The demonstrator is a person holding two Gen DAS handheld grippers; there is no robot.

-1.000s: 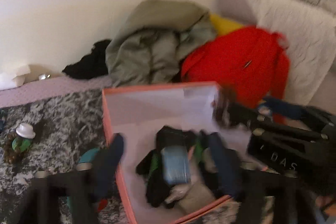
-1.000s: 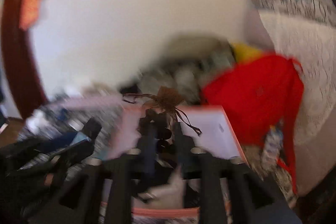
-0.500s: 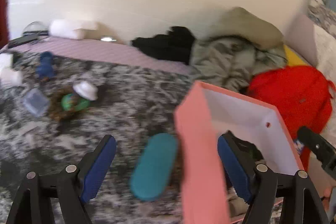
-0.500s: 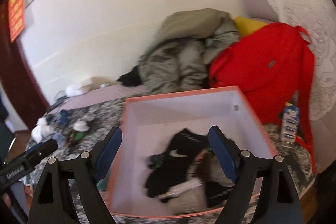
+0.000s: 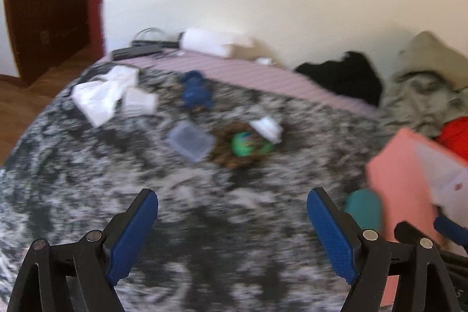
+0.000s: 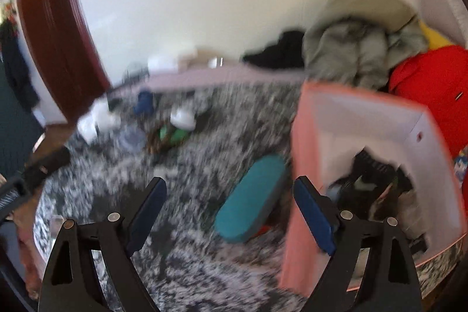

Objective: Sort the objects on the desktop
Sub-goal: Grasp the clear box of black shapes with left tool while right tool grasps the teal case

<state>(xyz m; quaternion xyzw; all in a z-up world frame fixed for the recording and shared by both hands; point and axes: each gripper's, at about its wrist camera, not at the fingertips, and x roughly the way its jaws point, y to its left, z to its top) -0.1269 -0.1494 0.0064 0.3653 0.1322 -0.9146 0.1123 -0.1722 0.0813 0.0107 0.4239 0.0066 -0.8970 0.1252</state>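
Left wrist view: the left gripper hangs over a grey-and-white mottled blanket with its blue-padded jaws spread wide and nothing between them. At the far left lies crumpled white paper, with a small white box touching its right side. Further right sits a blue toy, and nearer, a clear plastic case. Just right of that case is a green bottle with a white cap, lying on something brown. A teal case rests at the near right, up against the outer wall of a pink box. Beyond the box lie a black garment and a grey jacket. The picture is blurred, so finer detail is lost.

Right wrist view: the right gripper is likewise opened wide and empty, above the same blanket. The bottle shows far left of centre. The teal case lies tilted between the two fingertips, just left of the pink box. Inside the box sits a heap of dark items. A red bag lies behind the box at the far right.
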